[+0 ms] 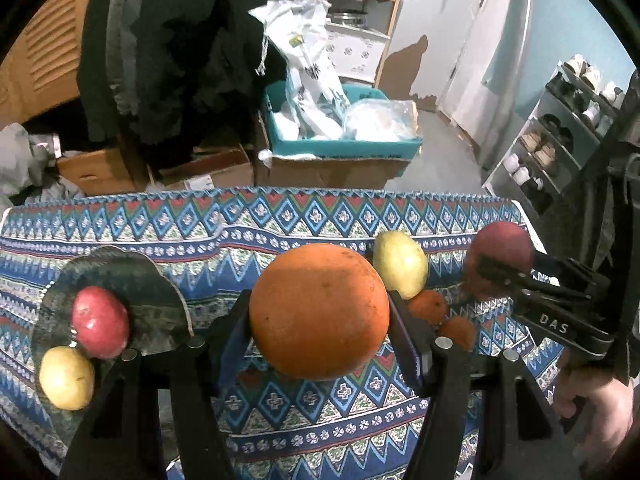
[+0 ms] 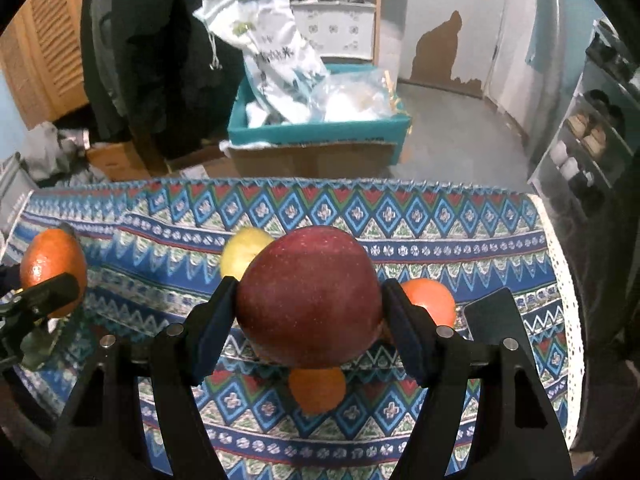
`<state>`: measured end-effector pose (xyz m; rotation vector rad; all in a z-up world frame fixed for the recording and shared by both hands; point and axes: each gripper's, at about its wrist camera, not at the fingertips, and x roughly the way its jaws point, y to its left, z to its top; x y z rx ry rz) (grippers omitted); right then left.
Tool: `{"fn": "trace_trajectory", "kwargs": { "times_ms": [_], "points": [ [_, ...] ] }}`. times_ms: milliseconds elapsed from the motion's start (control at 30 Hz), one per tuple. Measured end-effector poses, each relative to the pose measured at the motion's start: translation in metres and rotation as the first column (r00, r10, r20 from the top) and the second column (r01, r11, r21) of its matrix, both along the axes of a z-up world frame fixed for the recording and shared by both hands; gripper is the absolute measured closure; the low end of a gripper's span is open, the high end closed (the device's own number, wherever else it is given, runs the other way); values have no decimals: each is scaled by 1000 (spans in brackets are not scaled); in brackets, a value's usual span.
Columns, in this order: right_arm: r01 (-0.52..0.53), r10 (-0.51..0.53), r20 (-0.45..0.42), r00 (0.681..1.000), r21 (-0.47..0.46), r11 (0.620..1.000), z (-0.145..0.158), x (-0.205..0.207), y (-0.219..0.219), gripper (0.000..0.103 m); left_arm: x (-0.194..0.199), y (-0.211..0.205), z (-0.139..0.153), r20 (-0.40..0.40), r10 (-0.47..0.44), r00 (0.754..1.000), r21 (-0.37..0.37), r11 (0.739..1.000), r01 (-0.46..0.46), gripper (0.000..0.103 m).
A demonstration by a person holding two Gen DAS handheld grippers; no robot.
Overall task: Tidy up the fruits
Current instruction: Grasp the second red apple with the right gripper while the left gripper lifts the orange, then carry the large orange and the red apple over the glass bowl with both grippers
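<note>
My left gripper [image 1: 320, 312] is shut on a large orange [image 1: 319, 311], held above the patterned cloth. My right gripper [image 2: 310, 300] is shut on a dark red apple [image 2: 308, 296], also lifted; it shows at the right of the left wrist view [image 1: 500, 256]. A dark plate [image 1: 116, 276] at the left holds a red apple [image 1: 101, 322] and a yellow apple [image 1: 66, 378]. On the cloth lie a yellow apple [image 1: 400, 264], and two small oranges [image 1: 428, 306] [image 1: 458, 330]. In the right wrist view these are the yellow apple [image 2: 244, 252] and oranges [image 2: 430, 302] [image 2: 318, 392].
The table wears a blue patterned cloth [image 1: 280, 224] with a far edge near cardboard boxes and a teal box of bags [image 1: 340, 120]. A shoe rack [image 1: 560, 128] stands at the right. A dark flat piece [image 2: 496, 312] lies on the cloth at the right.
</note>
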<state>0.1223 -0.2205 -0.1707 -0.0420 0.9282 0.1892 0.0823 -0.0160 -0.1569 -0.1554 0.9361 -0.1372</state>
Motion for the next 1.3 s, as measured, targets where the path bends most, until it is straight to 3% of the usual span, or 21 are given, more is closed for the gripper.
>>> {"fn": "trace_trajectory", "kwargs": {
  "times_ms": [667, 1300],
  "points": [
    [-43, 41, 175, 984, 8, 999, 77, -50, 20, 31, -39, 29, 64, 125, 48, 991, 33, 998, -53, 38],
    [-101, 91, 251, 964, 29, 994, 111, -71, 45, 31, -63, 55, 93, 184, 80, 980, 30, 996, -87, 38]
  ]
}}
